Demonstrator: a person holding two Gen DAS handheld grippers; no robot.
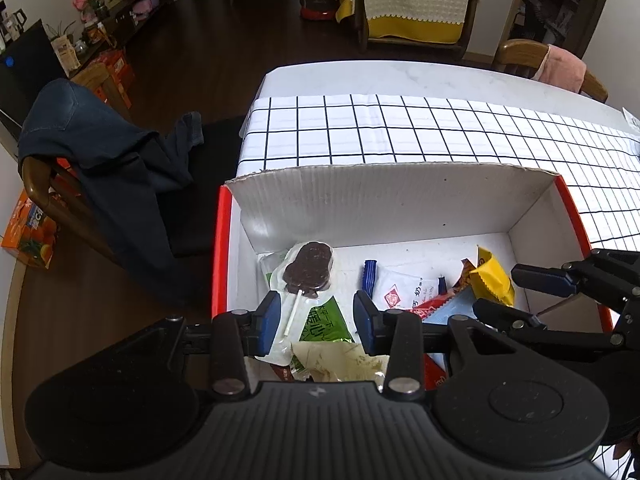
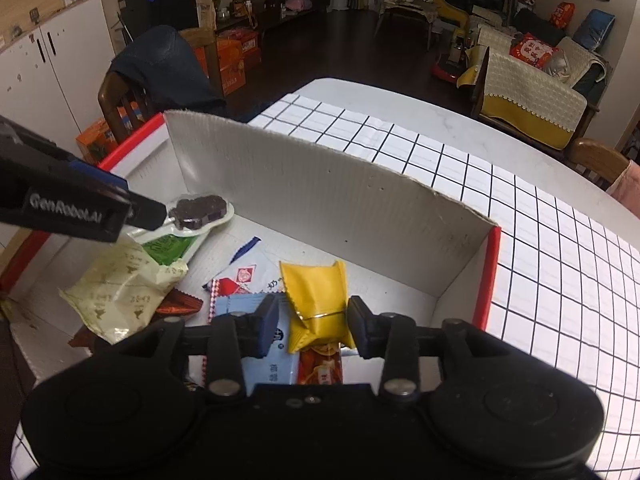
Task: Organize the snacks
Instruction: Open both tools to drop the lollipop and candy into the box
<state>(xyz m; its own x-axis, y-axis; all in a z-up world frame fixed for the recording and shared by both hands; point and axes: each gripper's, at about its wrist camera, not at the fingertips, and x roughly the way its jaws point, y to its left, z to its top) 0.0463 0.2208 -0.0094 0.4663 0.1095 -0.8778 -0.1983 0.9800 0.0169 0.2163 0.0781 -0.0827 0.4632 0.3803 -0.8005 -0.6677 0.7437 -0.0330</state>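
A red-edged white cardboard box (image 1: 380, 204) holds several snacks. A wrapped chocolate lollipop (image 1: 309, 268) lies at its far left, its white stick between the blue pads of my open left gripper (image 1: 316, 316). A green packet (image 1: 326, 322) and a cream packet (image 1: 340, 362) lie under that gripper. My right gripper (image 2: 314, 326) is open, its fingers on either side of a yellow packet (image 2: 318, 300) without squeezing it. The lollipop (image 2: 200, 208), the cream packet (image 2: 120, 284) and a white and red packet (image 2: 244, 276) also show in the right wrist view.
The box stands on a white cloth with a black grid (image 1: 420, 132) over a marble table (image 1: 380, 76). A chair draped with dark jeans (image 1: 104, 152) stands left of the table. The box's tall back wall (image 2: 320, 204) rises beyond both grippers. An orange carton (image 1: 30, 232) sits on the floor.
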